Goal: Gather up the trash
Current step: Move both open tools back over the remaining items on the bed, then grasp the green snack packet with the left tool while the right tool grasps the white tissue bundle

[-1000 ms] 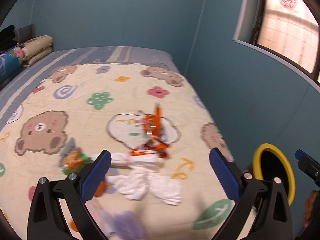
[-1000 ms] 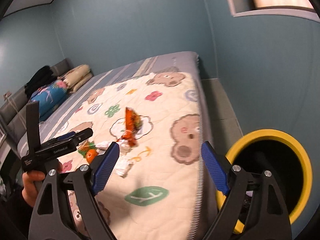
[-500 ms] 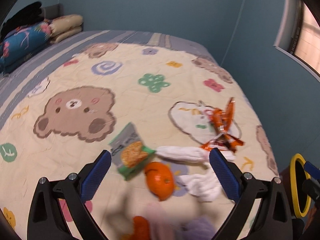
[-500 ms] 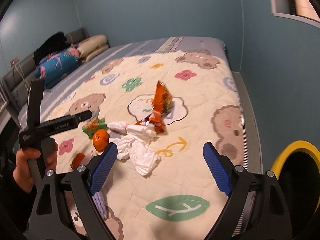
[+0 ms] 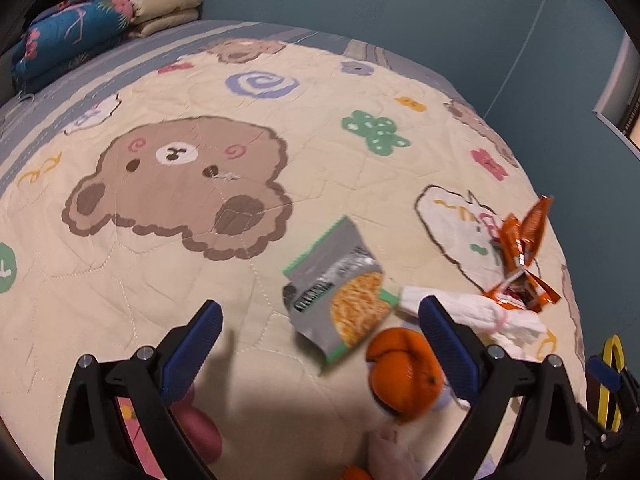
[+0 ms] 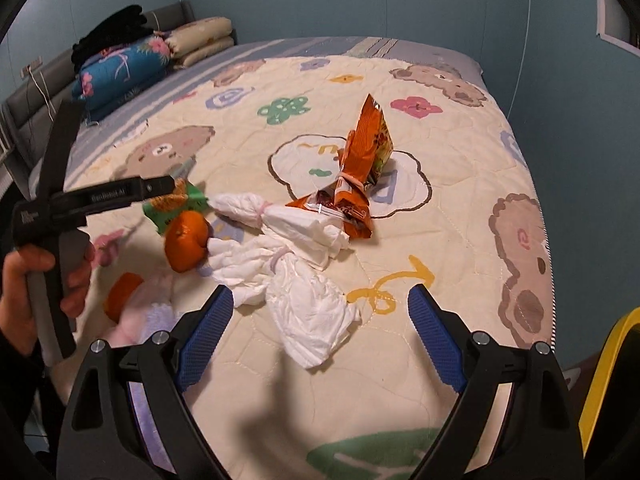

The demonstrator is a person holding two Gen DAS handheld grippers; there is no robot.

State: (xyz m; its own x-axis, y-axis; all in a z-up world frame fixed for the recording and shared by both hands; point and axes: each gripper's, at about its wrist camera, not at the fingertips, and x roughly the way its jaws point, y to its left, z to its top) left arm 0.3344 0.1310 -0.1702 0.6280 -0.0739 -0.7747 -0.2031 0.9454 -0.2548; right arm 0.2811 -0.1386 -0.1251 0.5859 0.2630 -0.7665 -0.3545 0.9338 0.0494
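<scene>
Trash lies on the bear-print quilt (image 5: 180, 272). A grey-green snack packet (image 5: 340, 292) and an orange (image 5: 404, 372) lie just ahead of my left gripper (image 5: 320, 306), which hangs open above them with nothing gripped. To their right are knotted white tissues (image 5: 472, 312) and an orange wrapper (image 5: 520, 248). My right gripper (image 6: 320, 294) is open over the crumpled white tissues (image 6: 304, 280), touching nothing. The orange wrapper (image 6: 360, 168) stands behind them, with the orange (image 6: 186, 240) and a second orange piece (image 6: 122, 294) to the left.
A yellow-rimmed black bin (image 6: 612, 380) stands off the bed's right edge (image 6: 548, 280). Pillows and folded bedding (image 6: 120, 68) sit at the headboard. A hand (image 6: 24, 280) holds the left tool. Pink and purple cloth items (image 5: 200, 432) lie at the near edge.
Both grippers have come down toward the quilt and swung left. The left view now centres on the packet and orange; the right view now sits over the tissues. Nothing was picked up.
</scene>
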